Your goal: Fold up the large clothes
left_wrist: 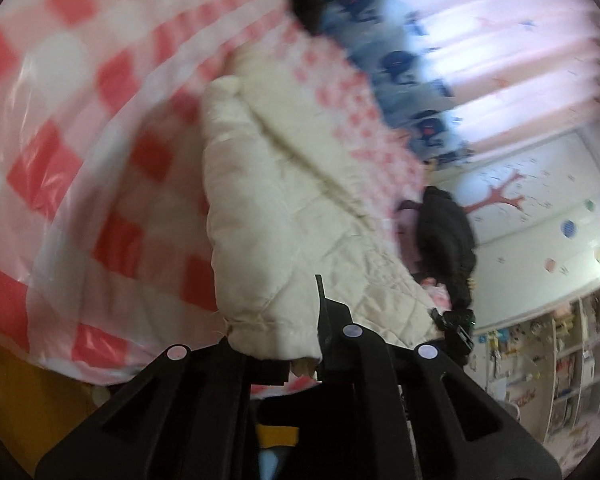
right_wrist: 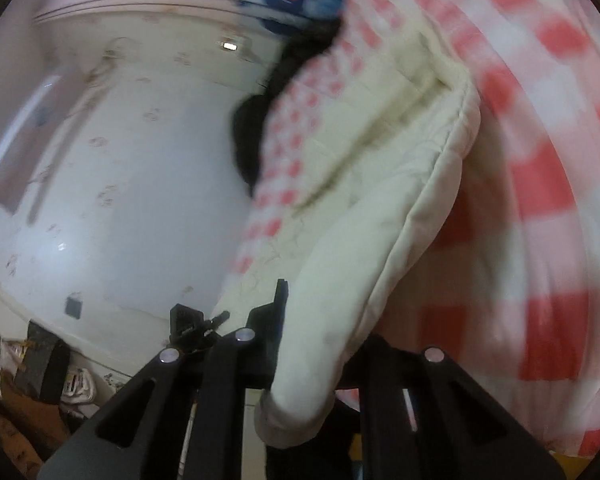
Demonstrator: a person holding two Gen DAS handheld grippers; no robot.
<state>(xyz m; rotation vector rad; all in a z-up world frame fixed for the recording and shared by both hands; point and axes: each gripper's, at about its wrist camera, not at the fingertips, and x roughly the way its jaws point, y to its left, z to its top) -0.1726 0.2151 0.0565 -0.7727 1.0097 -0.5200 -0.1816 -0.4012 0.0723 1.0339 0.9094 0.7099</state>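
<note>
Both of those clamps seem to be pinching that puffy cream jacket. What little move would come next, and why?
Probably carry the cuffs across the body: the left hand-held gripper and right hand-held gripper each pinch a sleeve end of the cream padded jacket, which lies on the checked cover.

My left wrist camera: sits behind my left tool [left_wrist: 296, 360], looking forward along it, close up on the cream padded garment [left_wrist: 284, 208], curtain [left_wrist: 500, 40] beyond. My right wrist camera: behind my right tool [right_wrist: 312, 364], equally close, white wall [right_wrist: 140, 180] at left. Shared: the garment, checked bedcover [left_wrist: 80, 140].
</note>
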